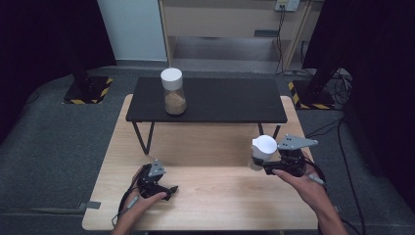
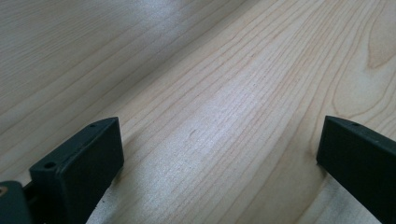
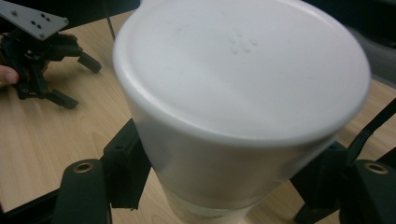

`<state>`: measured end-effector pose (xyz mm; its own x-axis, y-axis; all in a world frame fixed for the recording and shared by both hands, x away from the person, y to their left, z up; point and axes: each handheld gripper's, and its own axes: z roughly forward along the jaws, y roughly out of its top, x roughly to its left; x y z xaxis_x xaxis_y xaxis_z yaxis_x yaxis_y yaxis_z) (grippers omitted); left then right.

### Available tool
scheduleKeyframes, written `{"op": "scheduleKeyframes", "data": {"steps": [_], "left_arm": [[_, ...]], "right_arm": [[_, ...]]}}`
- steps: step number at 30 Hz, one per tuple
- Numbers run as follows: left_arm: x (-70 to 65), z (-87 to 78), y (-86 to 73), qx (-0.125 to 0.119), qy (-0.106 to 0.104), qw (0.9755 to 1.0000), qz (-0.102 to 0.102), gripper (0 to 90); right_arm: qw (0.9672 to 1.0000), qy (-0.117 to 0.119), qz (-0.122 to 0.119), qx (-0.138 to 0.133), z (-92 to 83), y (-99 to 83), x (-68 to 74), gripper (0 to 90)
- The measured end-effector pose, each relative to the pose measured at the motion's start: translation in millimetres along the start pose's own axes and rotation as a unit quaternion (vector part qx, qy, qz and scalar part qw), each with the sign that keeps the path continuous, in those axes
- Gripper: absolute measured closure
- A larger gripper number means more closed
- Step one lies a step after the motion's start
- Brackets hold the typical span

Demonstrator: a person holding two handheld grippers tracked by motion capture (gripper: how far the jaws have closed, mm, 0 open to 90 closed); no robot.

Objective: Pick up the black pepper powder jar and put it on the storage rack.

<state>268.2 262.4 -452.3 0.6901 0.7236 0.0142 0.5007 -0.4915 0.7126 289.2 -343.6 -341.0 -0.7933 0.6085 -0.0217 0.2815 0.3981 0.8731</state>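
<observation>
A clear jar with a white lid [image 1: 263,149] hangs just above the wooden table [image 1: 210,196] at the right, and my right gripper [image 1: 266,165] is shut on its body. In the right gripper view the white lid [image 3: 243,70] looms large, with a black jaw pressed on each side below it. My left gripper [image 1: 169,191] rests low on the table at the front left, open; in its own view the two fingertips [image 2: 88,154] stand wide apart over bare wood. A second jar [image 1: 173,93] with a white lid and brown contents stands on the black shelf [image 1: 230,105].
The black shelf stands on thin legs across the table's far half. Grey floor surrounds the table, with cables on the right and yellow-black striped stand bases at the back corners. Light wood lies bare between the two grippers.
</observation>
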Motion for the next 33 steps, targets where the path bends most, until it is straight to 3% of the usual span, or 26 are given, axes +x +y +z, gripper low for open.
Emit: {"op": "scheduleKeyframes", "data": {"steps": [11, 20, 28, 33], "left_arm": [[0.0, 0.0, 0.0, 0.000, 0.000, 1.0000, 0.000, 0.0], [0.0, 0.0, 0.0, 0.000, 0.000, 1.0000, 0.000, 0.0], [0.0, 0.0, 0.0, 0.000, 0.000, 1.0000, 0.000, 0.0], [-0.1, 0.1, 0.0, 0.000, 0.000, 1.0000, 0.000, 0.0]], "right_arm": [[0.9999, 0.007, -0.015, -0.001, -24.5, 42.6, -1.2, 31.6], [0.9995, 0.009, -0.030, -0.002, -42.2, 89.4, -1.0, 31.6], [0.9993, -0.003, -0.036, 0.008, -37.1, 127.5, -11.3, 31.6], [0.9994, -0.013, -0.031, 0.010, -29.2, 141.6, -21.6, 31.6]]}}
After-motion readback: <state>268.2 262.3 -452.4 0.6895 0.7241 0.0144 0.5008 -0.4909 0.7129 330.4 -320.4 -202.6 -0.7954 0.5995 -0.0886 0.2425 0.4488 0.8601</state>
